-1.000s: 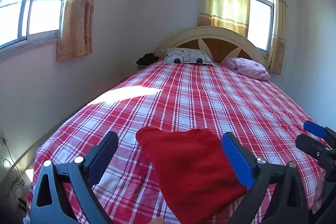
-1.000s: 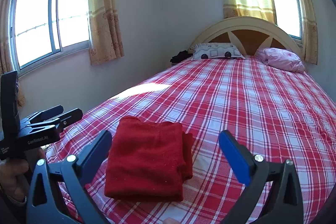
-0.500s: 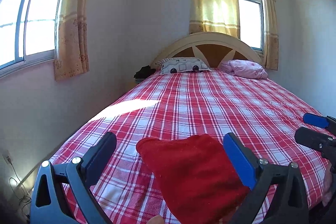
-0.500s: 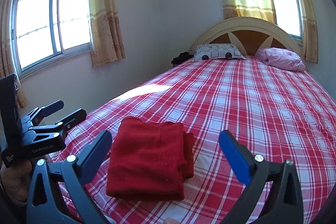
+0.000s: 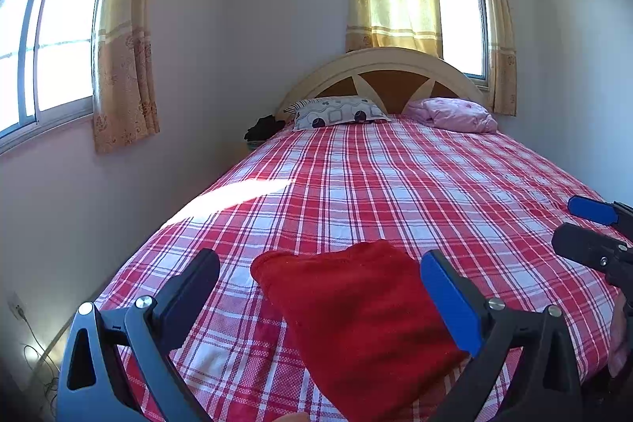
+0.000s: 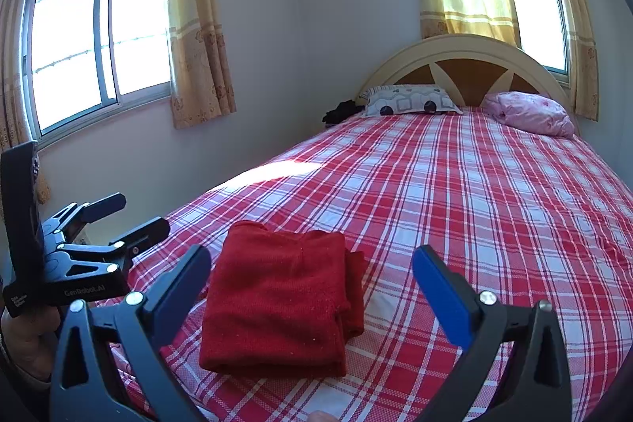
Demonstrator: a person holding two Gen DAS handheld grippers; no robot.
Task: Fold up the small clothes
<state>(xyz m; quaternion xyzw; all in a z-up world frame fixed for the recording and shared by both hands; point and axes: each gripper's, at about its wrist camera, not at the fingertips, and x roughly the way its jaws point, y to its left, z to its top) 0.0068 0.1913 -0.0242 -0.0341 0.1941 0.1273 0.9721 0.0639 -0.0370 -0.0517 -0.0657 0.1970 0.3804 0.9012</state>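
A red knitted garment [image 5: 364,319] lies folded into a neat rectangle near the foot of the plaid bed; it also shows in the right wrist view [image 6: 281,299]. My left gripper [image 5: 320,291] is open and empty, held above and just short of the garment. My right gripper [image 6: 312,287] is open and empty, also above the garment without touching it. The right gripper's fingers [image 5: 593,228] show at the right edge of the left wrist view. The left gripper [image 6: 114,220] shows open at the left of the right wrist view.
The bed [image 5: 395,184] has a red and white plaid sheet. A patterned pillow [image 5: 336,111] and a pink pillow [image 5: 455,113] lie at the headboard [image 5: 379,66]. A dark bundle [image 5: 263,127] sits beside the bed's head. The wall with windows runs along the left.
Both grippers have risen and tilted up slightly, so the garment sits lower in view. The garment has not moved. Both stay open.
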